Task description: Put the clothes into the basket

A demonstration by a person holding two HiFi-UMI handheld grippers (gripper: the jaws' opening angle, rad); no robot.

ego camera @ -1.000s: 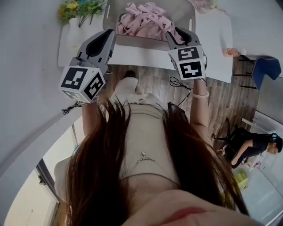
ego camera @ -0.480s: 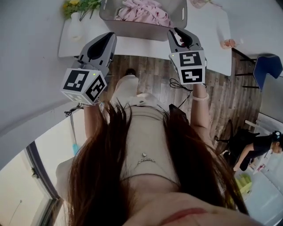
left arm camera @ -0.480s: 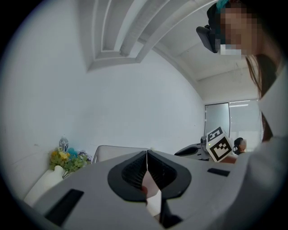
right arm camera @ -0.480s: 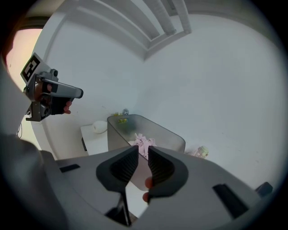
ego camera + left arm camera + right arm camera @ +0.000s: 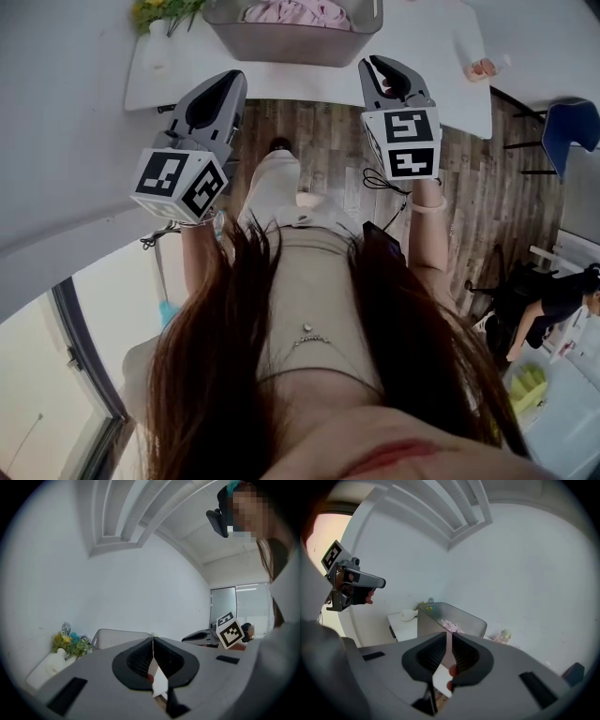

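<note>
**A:** What does the room look like underfoot?

**B:** A wood floor (image 5: 328, 173) of dark planks, with a white table (image 5: 309, 89) standing on it near a plain white wall (image 5: 66, 122).

**A:** Any other furniture?

**B:** A blue chair (image 5: 574, 127) off the table's right end, apart from it.

**A:** And where does the light come from?

**B:** A tall window (image 5: 47, 394) with a dark frame, low at the left of the head view, bright with daylight. Overhead, the white ceiling (image 5: 117, 522) has a stepped recess with straight moulded edges.

Beige top (image 5: 305, 272), pink wristband (image 5: 427, 202), long brown hair (image 5: 211, 375).
</note>
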